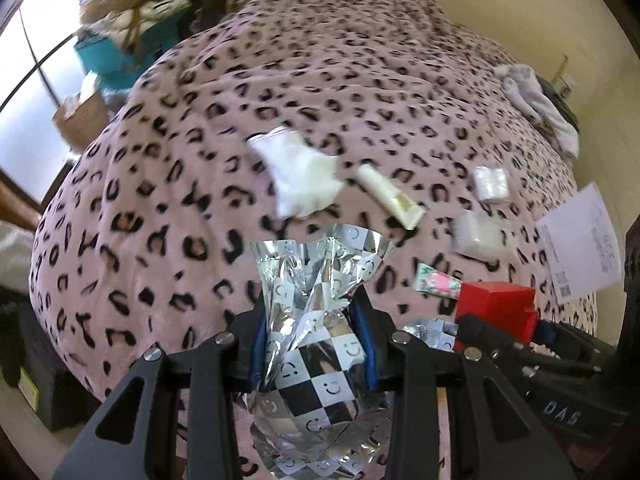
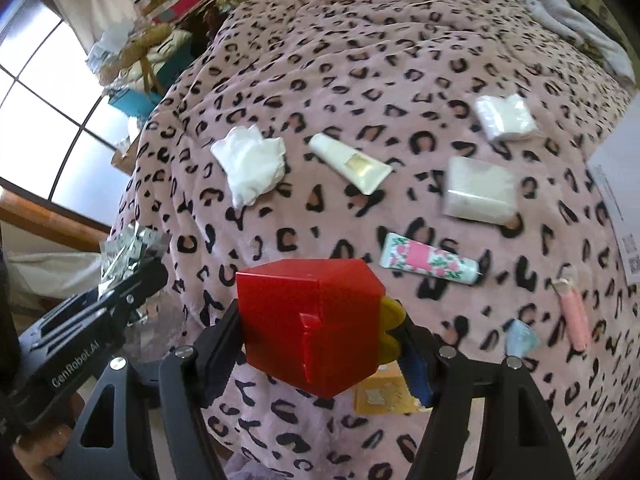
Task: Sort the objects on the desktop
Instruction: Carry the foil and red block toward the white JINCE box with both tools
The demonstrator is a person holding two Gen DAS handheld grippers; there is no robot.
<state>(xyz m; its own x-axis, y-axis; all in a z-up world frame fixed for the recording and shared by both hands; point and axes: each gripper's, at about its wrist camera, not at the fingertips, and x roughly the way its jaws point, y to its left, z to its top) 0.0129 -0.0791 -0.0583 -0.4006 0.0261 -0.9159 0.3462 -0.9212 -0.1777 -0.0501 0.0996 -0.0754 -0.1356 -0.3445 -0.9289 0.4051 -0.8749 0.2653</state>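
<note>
Your left gripper (image 1: pixel 312 344) is clamped on a crinkled silver foil bag (image 1: pixel 316 300) w/ a checker print and little smiley faces; the blue pads (image 1: pixel 362 320) pinch it at the waist, and the bag sticks up past the fingertips and spills down below them. Your right gripper (image 2: pixel 320 320) is closed on a red box (image 2: pixel 308 320), one finger on each side face (something yellow sits between the box and the right-hand finger, can't tell what). Both hang above a bed covered by a pink leopard-print blanket (image 2: pixel 360 60), pointing steeply down at it.

On the blanket beyond the box: a crumpled white cloth (image 2: pixel 252 164), a cream tube (image 2: pixel 350 162) just right of it, a white packet (image 2: pixel 480 192), and a folded clear-wrapped pack (image 2: pixel 505 116) further back. Nearer, a floral pink-and-green tube (image 2: pixel 430 263) lies right of the box, then a slim pink item (image 2: pixel 574 312) and a small pale-blue wrapper (image 2: pixel 522 338), both blurred. A printed sheet (image 1: pixel 580 244) lies at the bed's right edge. A light garment (image 2: pixel 576 24) sits at the far right. Cluttered boxes (image 2: pixel 160 60) stand by the window (image 2: pixel 36 100), left.
</note>
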